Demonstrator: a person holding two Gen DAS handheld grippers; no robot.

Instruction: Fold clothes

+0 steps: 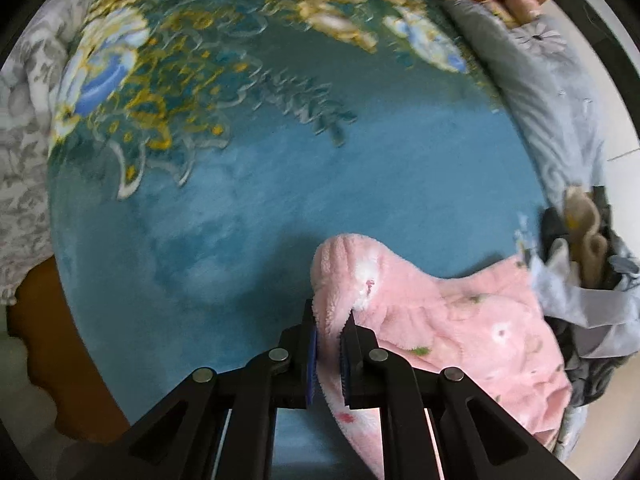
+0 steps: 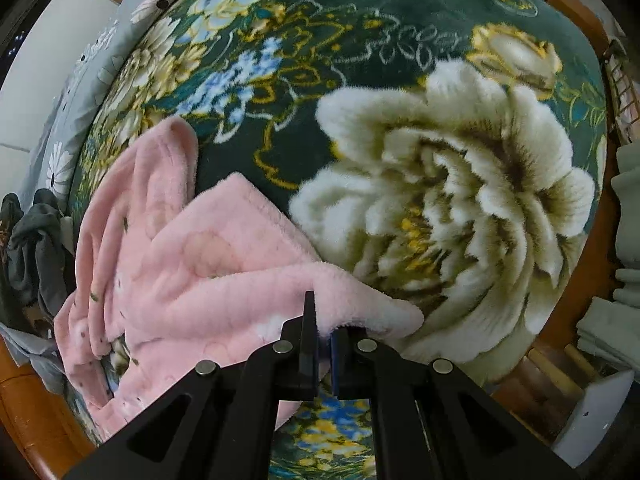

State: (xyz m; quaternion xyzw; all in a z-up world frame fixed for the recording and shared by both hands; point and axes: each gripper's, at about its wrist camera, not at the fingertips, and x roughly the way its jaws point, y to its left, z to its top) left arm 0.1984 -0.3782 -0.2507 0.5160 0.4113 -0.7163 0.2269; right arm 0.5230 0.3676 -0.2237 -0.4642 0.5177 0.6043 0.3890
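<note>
A fluffy pink garment (image 1: 452, 332) with small flower prints lies on a blue-green flowered blanket (image 1: 260, 184). My left gripper (image 1: 330, 316) is shut on one edge of it, with pink fleece pinched between the blue pads and trailing off to the right. In the right wrist view the same pink garment (image 2: 192, 272) spreads to the left in loose folds over the blanket (image 2: 440, 200). My right gripper (image 2: 322, 320) is shut on another edge of it, just above the blanket's large cream flower.
A grey flowered quilt (image 1: 552, 92) lies along the blanket's right side, also in the right wrist view (image 2: 80, 80). A heap of dark and beige clothes (image 1: 584, 248) sits beside the pink garment; dark clothes (image 2: 32, 248) show at left. Wooden bed frame (image 2: 576, 12) borders the blanket. Folded pale green cloths (image 2: 624, 208) lie at right.
</note>
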